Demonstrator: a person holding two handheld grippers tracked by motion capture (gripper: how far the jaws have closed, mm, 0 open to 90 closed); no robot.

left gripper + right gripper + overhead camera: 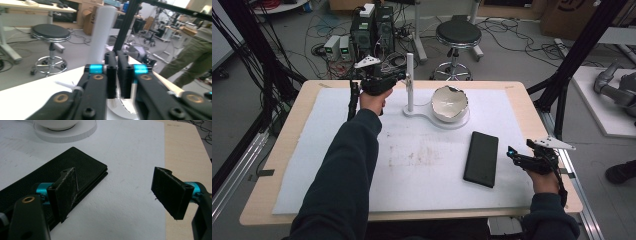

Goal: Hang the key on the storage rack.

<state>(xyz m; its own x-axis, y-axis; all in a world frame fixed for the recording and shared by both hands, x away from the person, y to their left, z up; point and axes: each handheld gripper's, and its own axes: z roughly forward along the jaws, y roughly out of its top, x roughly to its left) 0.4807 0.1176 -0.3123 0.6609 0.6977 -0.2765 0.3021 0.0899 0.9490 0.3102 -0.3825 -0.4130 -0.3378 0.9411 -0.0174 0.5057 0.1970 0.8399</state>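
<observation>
The white post (pixel 410 82) stands upright on a flat white base (pixel 422 112) at the far middle of the counter (pixel 287 125), and the left gripper (pixel 402 77) is right at it: in the high view its tip meets the upper part of the post from the left, while in the left gripper view the post (pixel 101 35) rises just beyond and slightly left of the two black jaws, which stand clenched with only a thin slit between them and nothing visibly caught there; whether they touch the post I cannot tell. Just to the right of that gripper, on the round end of the same base, sits a white bowl (pixel 450 103) with a chipped rim, its hollow showing nothing inside. The left forearm in a dark sleeve (pixel 347 165) stretches far forward, the hand holding the gripper level and pointing right. Nearer the person, a black flat case (pixel 481 158) lies on the white mat (pixel 312 165), just left of the right gripper (pixel 512 156). That gripper rests low at the counter's right edge, pointing left, its jaws released and spread wide over bare mat, the case (pixel 50 177) beside its left jaw and the bowl's base (pixel 67 132) farther ahead
</observation>
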